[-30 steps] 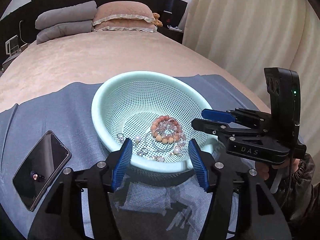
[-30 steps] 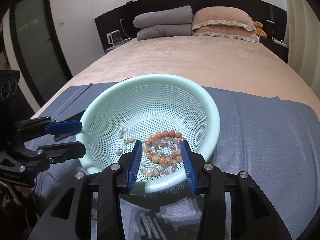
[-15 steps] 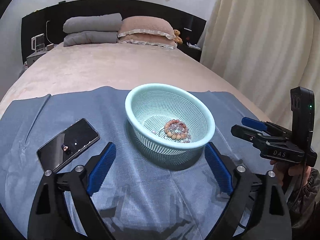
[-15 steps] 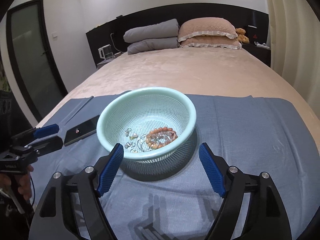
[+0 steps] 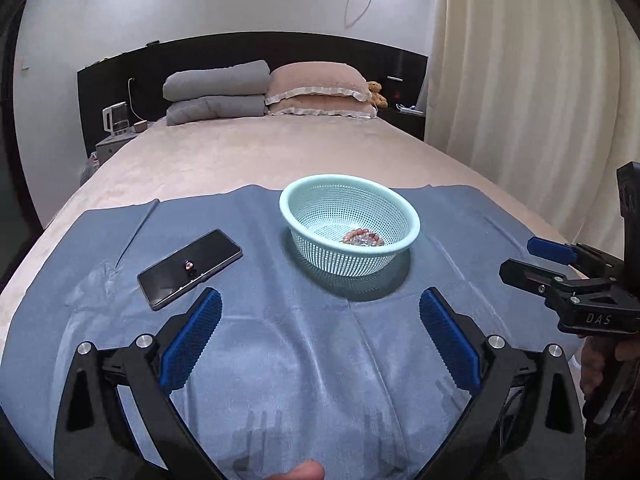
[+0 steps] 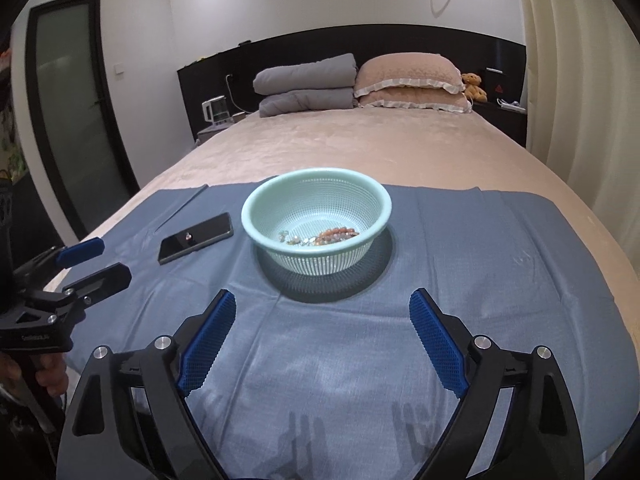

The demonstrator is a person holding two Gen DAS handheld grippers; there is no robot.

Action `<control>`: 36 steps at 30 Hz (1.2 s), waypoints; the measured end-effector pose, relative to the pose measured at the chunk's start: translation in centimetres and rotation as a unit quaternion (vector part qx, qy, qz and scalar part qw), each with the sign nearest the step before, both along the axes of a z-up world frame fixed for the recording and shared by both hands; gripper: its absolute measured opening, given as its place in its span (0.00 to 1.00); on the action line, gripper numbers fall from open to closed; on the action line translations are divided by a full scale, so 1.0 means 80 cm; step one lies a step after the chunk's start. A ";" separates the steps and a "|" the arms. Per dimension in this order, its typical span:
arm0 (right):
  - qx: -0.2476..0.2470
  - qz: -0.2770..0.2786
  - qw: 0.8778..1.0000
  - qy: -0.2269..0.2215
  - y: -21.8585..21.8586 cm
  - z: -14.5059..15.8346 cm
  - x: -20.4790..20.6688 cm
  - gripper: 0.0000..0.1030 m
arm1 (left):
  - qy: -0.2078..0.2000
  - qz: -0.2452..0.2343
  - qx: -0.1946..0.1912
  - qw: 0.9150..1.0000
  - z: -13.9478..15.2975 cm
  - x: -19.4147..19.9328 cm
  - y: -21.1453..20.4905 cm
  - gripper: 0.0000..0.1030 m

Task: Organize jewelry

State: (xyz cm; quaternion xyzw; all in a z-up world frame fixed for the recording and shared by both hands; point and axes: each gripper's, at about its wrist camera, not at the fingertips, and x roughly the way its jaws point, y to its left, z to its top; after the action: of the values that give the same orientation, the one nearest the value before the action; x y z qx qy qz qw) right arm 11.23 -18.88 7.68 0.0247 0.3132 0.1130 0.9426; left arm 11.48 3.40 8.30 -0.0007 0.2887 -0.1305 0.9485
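Left gripper (image 5: 320,330): jaws just opened wide, nothing between them, pulled back from the mint mesh basket (image 5: 412,222)
Right gripper (image 6: 322,332): likewise just opened, empty, withdrawn
Jewelry (image 6: 320,237): beaded bracelets and small pieces pooled in basket, on blue cloth (image 6: 480,260) over bed
Phone (image 5: 190,268): beside basket, small bead on screen
Meaning: basket released, sorting apparently near done

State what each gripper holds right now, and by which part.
Nothing. The left gripper and right gripper have just opened, with nothing between them; the basket sits apart.
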 end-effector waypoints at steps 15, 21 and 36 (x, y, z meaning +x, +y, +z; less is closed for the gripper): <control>-0.004 -0.019 0.999 0.034 0.002 -0.046 -0.062 0.82 | 0.017 -0.004 0.002 1.000 -0.036 -0.061 -0.018 0.94; 0.004 -0.035 0.998 0.045 0.001 -0.057 -0.076 0.82 | 0.015 -0.005 0.009 1.000 -0.046 -0.080 -0.023 0.94; 0.001 -0.080 0.996 0.044 -0.012 -0.086 -0.104 0.83 | 0.031 0.018 0.017 0.999 -0.074 -0.099 -0.028 0.94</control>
State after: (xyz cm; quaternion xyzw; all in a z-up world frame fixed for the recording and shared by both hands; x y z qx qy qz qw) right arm 2.89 -19.87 0.81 0.0561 0.3510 0.0361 0.9340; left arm 3.59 1.18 2.42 0.0067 0.3197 -0.1082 0.9413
